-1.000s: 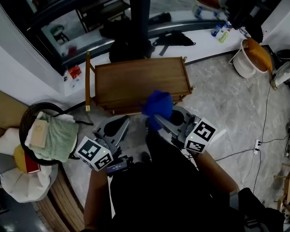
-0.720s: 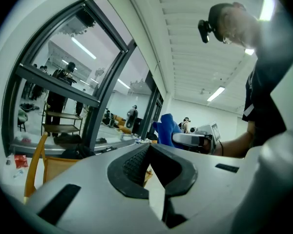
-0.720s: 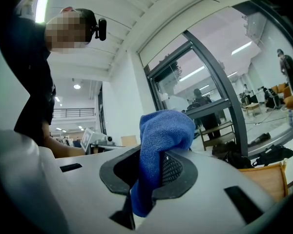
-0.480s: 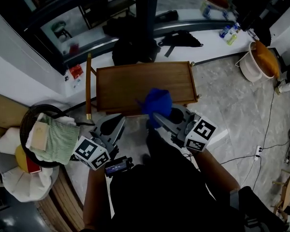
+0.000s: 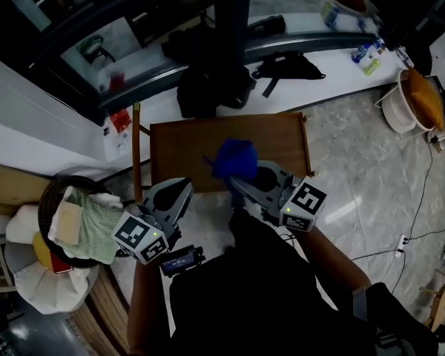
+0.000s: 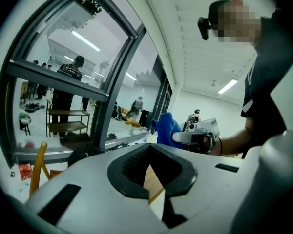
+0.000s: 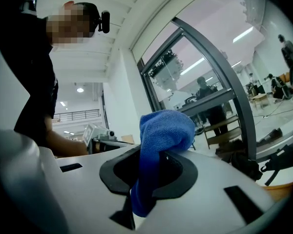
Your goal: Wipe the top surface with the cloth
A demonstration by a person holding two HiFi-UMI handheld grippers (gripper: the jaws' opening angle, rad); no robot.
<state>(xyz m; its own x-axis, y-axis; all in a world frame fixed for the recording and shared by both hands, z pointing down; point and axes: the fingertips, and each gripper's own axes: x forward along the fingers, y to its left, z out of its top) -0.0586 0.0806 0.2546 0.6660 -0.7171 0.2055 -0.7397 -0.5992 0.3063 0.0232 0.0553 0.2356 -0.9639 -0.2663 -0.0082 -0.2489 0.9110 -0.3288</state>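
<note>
A low wooden table [image 5: 200, 143] stands on the marble floor ahead of me, its top bare. A bunched blue cloth [image 5: 234, 159] hangs over the table's near edge, with my right gripper [image 5: 236, 179] shut on it. In the right gripper view the cloth [image 7: 162, 130] bulges out above the jaws and trails down between them. My left gripper [image 5: 182, 193] hovers off the table's near left corner, jaws together with nothing in them. The left gripper view shows the cloth [image 6: 167, 128] held up to the right, with a strip of the wooden top seen through the jaw gap.
A round dark basket [image 5: 43, 196] with a green towel [image 5: 90, 222] stands at the left. Black bags [image 5: 208, 87] lie behind the table at the window ledge. White tubs [image 5: 419, 101] and bottles [image 5: 368, 56] sit at the far right. Cables run over the floor at right.
Both grippers and my view have moved forward toward the table. The blue cloth now sits over the table's near edge instead of short of it. Both jaws stay as they were.
</note>
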